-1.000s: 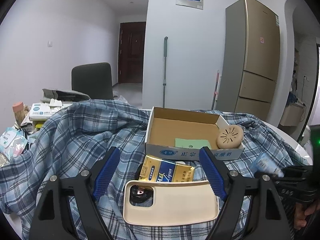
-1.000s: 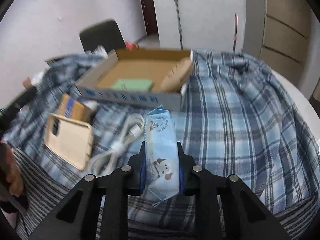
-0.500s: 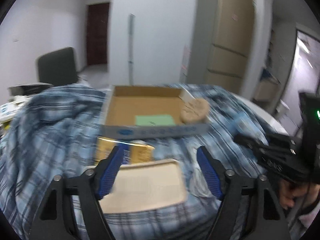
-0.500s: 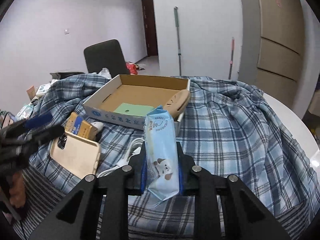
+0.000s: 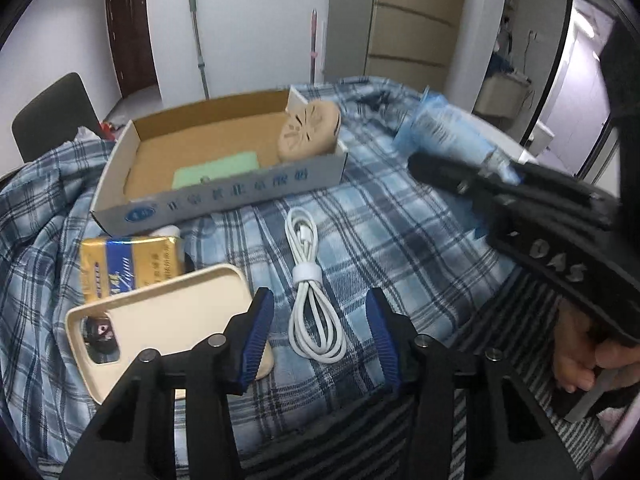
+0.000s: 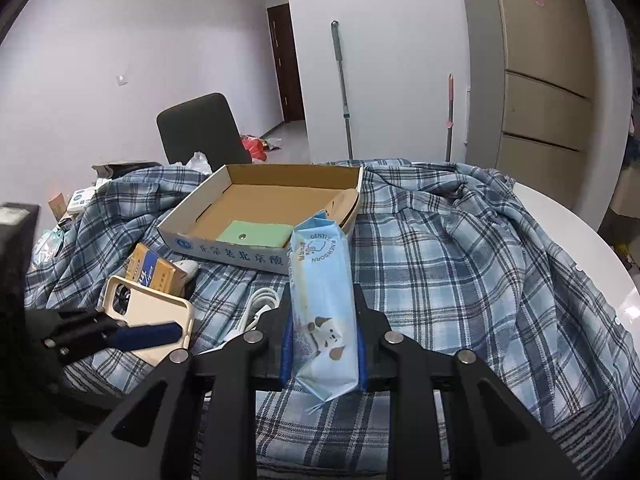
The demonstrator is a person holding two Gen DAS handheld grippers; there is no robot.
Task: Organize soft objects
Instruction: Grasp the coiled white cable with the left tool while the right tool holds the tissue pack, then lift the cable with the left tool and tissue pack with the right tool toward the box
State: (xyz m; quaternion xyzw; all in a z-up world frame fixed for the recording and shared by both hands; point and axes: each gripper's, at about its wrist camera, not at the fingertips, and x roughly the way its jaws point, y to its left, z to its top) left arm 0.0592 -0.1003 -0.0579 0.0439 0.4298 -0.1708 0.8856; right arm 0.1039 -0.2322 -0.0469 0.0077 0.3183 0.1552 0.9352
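My right gripper (image 6: 322, 344) is shut on a light blue wipes pack (image 6: 322, 300), held upright above the plaid cloth; the pack also shows in the left wrist view (image 5: 448, 136). My left gripper (image 5: 320, 336) is open and empty, its blue pads either side of a coiled white cable (image 5: 310, 280). A cream phone case (image 5: 160, 320) lies just left of it, beside a gold and blue packet (image 5: 124, 264). An open cardboard box (image 5: 224, 196) holds a green sponge (image 5: 218, 170) and a tan round disc (image 5: 308, 136).
A blue plaid cloth (image 6: 460, 264) covers the round white table (image 6: 600, 252). A dark chair (image 6: 200, 128) stands behind, with clutter at the far left (image 6: 76, 200). A fridge (image 6: 540, 80) and a mop (image 6: 342, 80) stand at the back wall.
My left gripper has swung right, from over the phone case to over the white cable. My right gripper has lifted the wipes pack and held it steady.
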